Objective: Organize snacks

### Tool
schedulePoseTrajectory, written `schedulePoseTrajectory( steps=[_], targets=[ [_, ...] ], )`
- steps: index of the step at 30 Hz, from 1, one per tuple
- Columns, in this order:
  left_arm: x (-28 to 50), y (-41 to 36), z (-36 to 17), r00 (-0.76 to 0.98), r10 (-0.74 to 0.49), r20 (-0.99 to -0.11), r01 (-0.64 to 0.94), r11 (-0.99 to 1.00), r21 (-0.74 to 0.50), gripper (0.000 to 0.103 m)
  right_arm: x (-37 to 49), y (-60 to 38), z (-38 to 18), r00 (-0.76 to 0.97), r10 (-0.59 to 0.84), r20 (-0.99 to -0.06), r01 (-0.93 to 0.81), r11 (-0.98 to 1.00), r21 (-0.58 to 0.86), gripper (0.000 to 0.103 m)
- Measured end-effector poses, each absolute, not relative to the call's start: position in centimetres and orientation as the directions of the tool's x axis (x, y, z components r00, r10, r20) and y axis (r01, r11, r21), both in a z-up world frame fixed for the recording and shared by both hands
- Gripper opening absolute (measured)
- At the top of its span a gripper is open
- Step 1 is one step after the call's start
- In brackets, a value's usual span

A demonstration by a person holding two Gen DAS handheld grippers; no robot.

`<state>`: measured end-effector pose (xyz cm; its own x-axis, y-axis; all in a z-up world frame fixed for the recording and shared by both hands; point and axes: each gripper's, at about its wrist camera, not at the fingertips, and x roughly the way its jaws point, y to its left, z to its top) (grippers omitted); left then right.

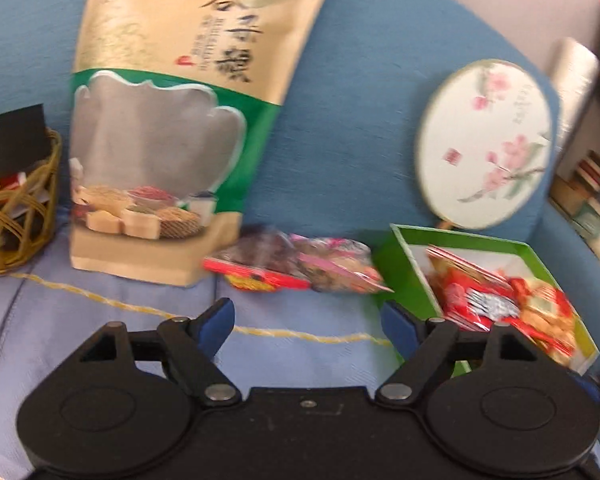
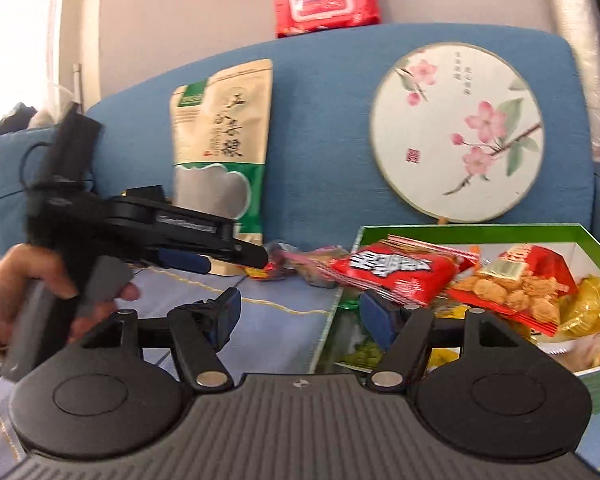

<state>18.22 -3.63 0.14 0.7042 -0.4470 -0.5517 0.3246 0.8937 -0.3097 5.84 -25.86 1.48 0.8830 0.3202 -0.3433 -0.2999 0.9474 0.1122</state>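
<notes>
Fingers (image 1: 220, 316) on both my grippers gape wide, empty; blurred crinkly snack packets (image 1: 296, 266) at twelve o'clock, green box (image 1: 404, 236) cropped.

Blue sofa (image 2: 332, 112), pale wall (image 2: 188, 12), bright window (image 2: 16, 40), bookshelf (image 1: 592, 200)

A blue sofa (image 2: 324, 152) occupies the background. A round painted fan (image 2: 458, 132) with pink blossoms leans against its backrest. A red wet-wipes pack (image 2: 326, 2) rests on top of the backrest. A blue cushion (image 2: 4, 184) lies at the left end. A wicker basket (image 1: 18, 216) holding dark items stands on the pale blue seat cover (image 1: 100, 320). Shelving (image 1: 596, 200) stands at right.
</notes>
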Motion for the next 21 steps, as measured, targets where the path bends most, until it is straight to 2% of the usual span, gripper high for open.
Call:
schedulePoseTrajectory(
  steps=[7,13,17,18,21],
  targets=[
    [23.1,-6.3,1.1,0.722,-0.405,-0.561,0.283,0.913,-0.294,0.103,6.2,-26.6,1.4,0.884,0.306,-0.352,-0.268,0.951,0.154,0.103],
    [26.7,-9.3,-0.5,0.738,-0.277,-0.615,0.173,0.959,-0.225,0.103,6.8,-26.9,1.0,0.873,0.322,-0.366,-0.278,0.946,0.169,0.103],
    [27.9,-10.4,-2.5,0.692,-0.240,-0.681,0.179,0.971,-0.161,0.102,7.1,-26.8,0.5,0.864,0.325,-0.385,-0.281,0.945,0.168,0.103],
    [27.6,-10.2,-2.7,0.698,-0.242,-0.674,0.192,0.970,-0.149,0.092,7.1,-26.7,0.4,0.863,0.325,-0.387,-0.282,0.945,0.166,0.103],
    [25.8,-8.7,-2.5,0.683,-0.302,-0.666,0.252,0.952,-0.173,0.075,7.1,-26.4,0.5,0.860,0.333,-0.386,-0.294,0.943,0.157,0.103]
  ],
)
